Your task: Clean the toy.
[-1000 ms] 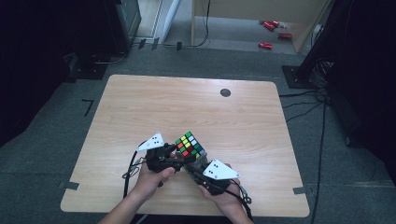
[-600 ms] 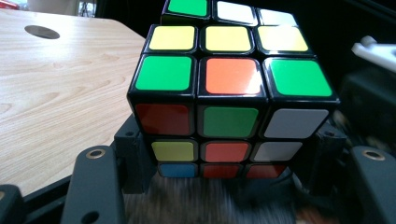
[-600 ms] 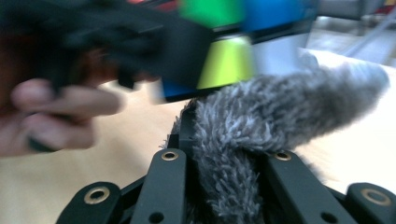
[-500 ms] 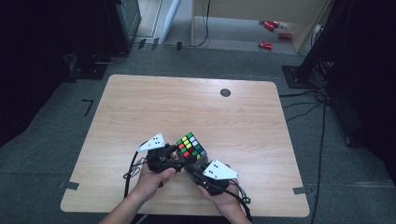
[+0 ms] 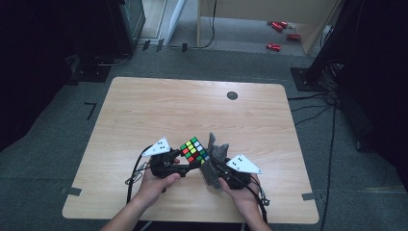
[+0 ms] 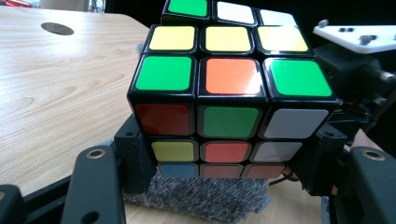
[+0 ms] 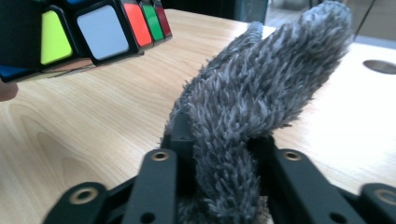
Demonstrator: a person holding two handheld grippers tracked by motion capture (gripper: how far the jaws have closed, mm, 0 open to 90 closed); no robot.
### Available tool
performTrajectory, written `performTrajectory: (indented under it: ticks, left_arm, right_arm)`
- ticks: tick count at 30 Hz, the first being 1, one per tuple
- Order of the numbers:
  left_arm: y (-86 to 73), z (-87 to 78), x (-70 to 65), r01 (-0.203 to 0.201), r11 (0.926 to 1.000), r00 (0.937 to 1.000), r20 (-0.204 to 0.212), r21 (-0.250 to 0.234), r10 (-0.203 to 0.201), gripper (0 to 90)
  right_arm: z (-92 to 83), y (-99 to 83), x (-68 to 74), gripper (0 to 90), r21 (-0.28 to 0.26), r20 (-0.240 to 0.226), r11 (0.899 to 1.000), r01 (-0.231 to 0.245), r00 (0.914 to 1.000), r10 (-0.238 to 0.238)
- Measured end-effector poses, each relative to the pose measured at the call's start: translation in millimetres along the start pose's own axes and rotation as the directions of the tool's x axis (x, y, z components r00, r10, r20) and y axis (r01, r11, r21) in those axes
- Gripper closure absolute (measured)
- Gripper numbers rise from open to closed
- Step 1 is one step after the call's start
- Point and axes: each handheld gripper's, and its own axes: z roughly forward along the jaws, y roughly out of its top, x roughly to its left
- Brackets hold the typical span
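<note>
A scrambled Rubik's cube (image 5: 194, 150) is held just above the wooden table (image 5: 144, 110), near its front edge, with my left gripper (image 5: 179, 165) shut on its lower part. In the left gripper view the cube (image 6: 229, 88) sits between the black jaws, with grey fuzz below it. Right of the cube, my right gripper (image 5: 215, 169) clamps a grey fuzzy cloth (image 5: 214, 158) that stands up between its jaws. Those jaws have just been opening a little, but the cloth (image 7: 247, 107) is still pinched between them. The cube's corner (image 7: 93, 32) hangs at the upper left of the right gripper view.
A dark round grommet (image 5: 232, 95) sits in the far part of the table. Red objects (image 5: 279, 26) lie on the floor beyond, and cables (image 5: 332, 110) trail at the right. Black cables run from both grippers toward the front edge.
My right gripper has moved to the right, away from the cube, and the grey cloth now stands in plain view beside it. The left gripper and cube have stayed put.
</note>
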Motion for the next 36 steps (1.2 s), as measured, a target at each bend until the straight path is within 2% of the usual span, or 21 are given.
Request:
performTrajectory:
  ticks: [2, 3, 6, 12, 15, 18, 23, 25, 27, 28, 32, 36]
  left_arm:
    - [0.1, -0.1, 0.3, 0.0, 1.0, 1.0, -0.001, 0.0, 0.0, 35.2]
    - [0.2, -0.3, 0.9, -0.001, 1.0, 1.0, -0.002, 0.003, 0.001, 35.2]
    - [0.1, -1.5, 2.6, -0.006, 1.0, 0.9999, -0.011, 0.008, 0.006, 35.3]
    - [0.1, -3.5, 3.8, -0.005, 0.9999, 0.9998, -0.02, 0.012, 0.005, 35.3]
    - [2.3, -6.2, 5.8, 0.002, 1.0, 0.9996, -0.029, 0.007, -0.002, 35.2]
    - [5.0, -11.0, 9.6, 0.013, 0.9999, 0.9992, -0.037, -0.002, -0.013, 35.3]
    - [5.8, -12.2, 11.0, 0.019, 0.9998, 0.9991, -0.038, 0.0, -0.019, 35.2]
    - [6.1, -11.4, 9.3, 0.019, 0.9998, 0.9993, -0.033, 0.002, -0.019, 35.2]
    - [6.9, -10.9, 7.3, 0.019, 0.9998, 0.9996, -0.022, 0.003, -0.019, 35.2]
    - [7.4, -10.6, 6.1, 0.029, 0.9996, 0.9995, -0.012, -0.001, -0.029, 35.2]
    - [8.2, -8.3, 2.1, 0.023, 0.9997, 0.9996, 0.015, 0.01, -0.023, 35.3]
    - [5.9, -5.0, 0.3, 0.006, 0.9994, 0.9998, 0.019, 0.035, -0.007, 35.3]
  right_arm:
    - [-0.6, 1.0, -0.9, 60.8, -0.01, -0.016, 1.0, 0.004, 0.9999, -0.004]
    - [-4.7, 5.3, -1.0, 50.4, -0.031, -0.016, 0.999, 0.021, 0.9996, -0.021]
    - [-10.4, 8.8, -2.2, 47.2, -0.051, 0.002, 0.998, 0.037, 0.9993, -0.037]
    - [-22.5, 13.1, -1.4, 50.9, -0.097, 0.034, 0.993, 0.067, 0.9974, -0.064]
    - [-25.1, 15.9, 3.3, 46.5, -0.119, 0.054, 0.988, 0.097, 0.9944, -0.091]
    - [-29.6, 23.1, 3.5, 41.2, -0.121, 0.088, 0.989, 0.09, 0.9929, -0.08]
    - [-34.6, 30.0, 0.5, 38.2, -0.134, 0.094, 0.987, 0.083, 0.9931, -0.071]
    - [-34.5, 30.2, 1.9, 38.7, -0.142, 0.089, 0.986, 0.091, 0.9929, -0.079]
    - [-31.9, 28.4, 6.4, 44.8, -0.132, 0.062, 0.986, 0.102, 0.9936, -0.094]
    - [-29.5, 26.3, 9.6, 50.6, -0.125, 0.048, 0.985, 0.115, 0.9928, -0.11]
    - [-17.4, 17.8, 20.3, 60.2, -0.097, -0.001, 0.984, 0.152, 0.9883, -0.152]
    - [-15.0, 16.8, 21.2, 68.4, -0.105, 0.008, 0.983, 0.15, 0.9887, -0.15]
